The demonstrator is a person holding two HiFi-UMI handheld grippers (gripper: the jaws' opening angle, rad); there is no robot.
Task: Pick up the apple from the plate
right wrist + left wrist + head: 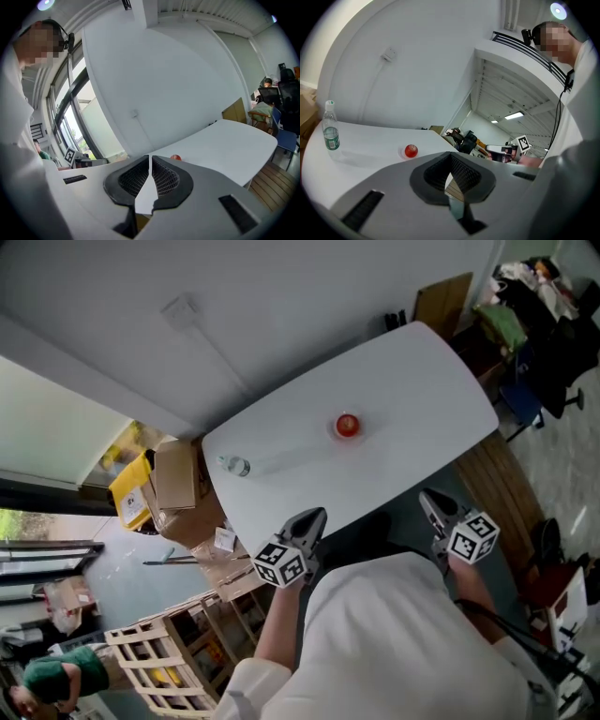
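On the white table (412, 390), roughly mid-table, sits one red apple (347, 425) on one small plate (335, 433) that barely peeks out around it. Only other thing up there is one clear water bottle (234, 465), standing upright near the table's end, well apart from the apple. It's got a green label, but the print is way too small to read. Two grippers total: the left hand-held gripper (317, 516) and the right hand-held gripper (427, 497), both by the near edge and well short of the apple. Jaws on both are pressed together with nothing between them. Each carries one cube of black-and-white square markers.
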